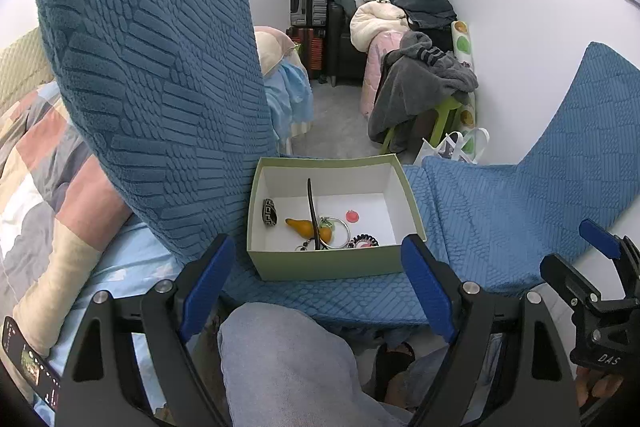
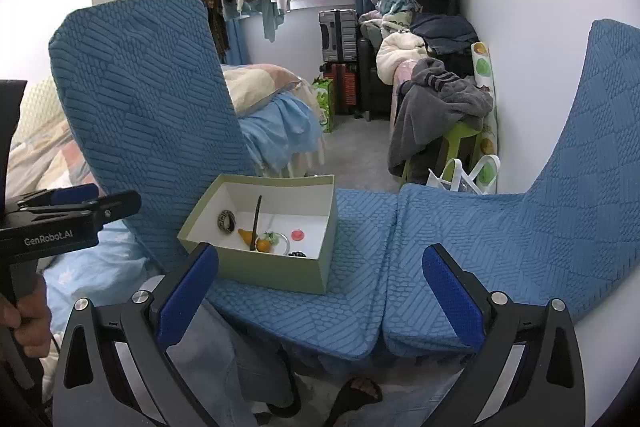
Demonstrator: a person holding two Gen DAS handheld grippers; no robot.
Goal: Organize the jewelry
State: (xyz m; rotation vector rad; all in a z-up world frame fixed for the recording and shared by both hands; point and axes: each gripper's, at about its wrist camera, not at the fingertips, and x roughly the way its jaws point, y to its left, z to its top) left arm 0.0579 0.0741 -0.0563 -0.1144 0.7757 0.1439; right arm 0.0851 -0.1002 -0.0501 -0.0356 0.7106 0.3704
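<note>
Matt pale-green cardboard box (image 1: 328, 263) with smooth white lining, ribbed blue cloth seat cover (image 1: 500, 227), shiny metal ring (image 1: 336, 233), textured blue pads (image 1: 428, 287) on matt black plastic

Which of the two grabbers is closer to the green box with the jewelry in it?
The left. The left gripper sits right in front of the green box, facing it. The right gripper hangs off to the box's right, farther back.

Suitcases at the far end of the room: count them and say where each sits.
2. A grey suitcase sits on top of a red suitcase, stacked against the far wall under the window. Others may be hidden behind the clothes piles.
</note>
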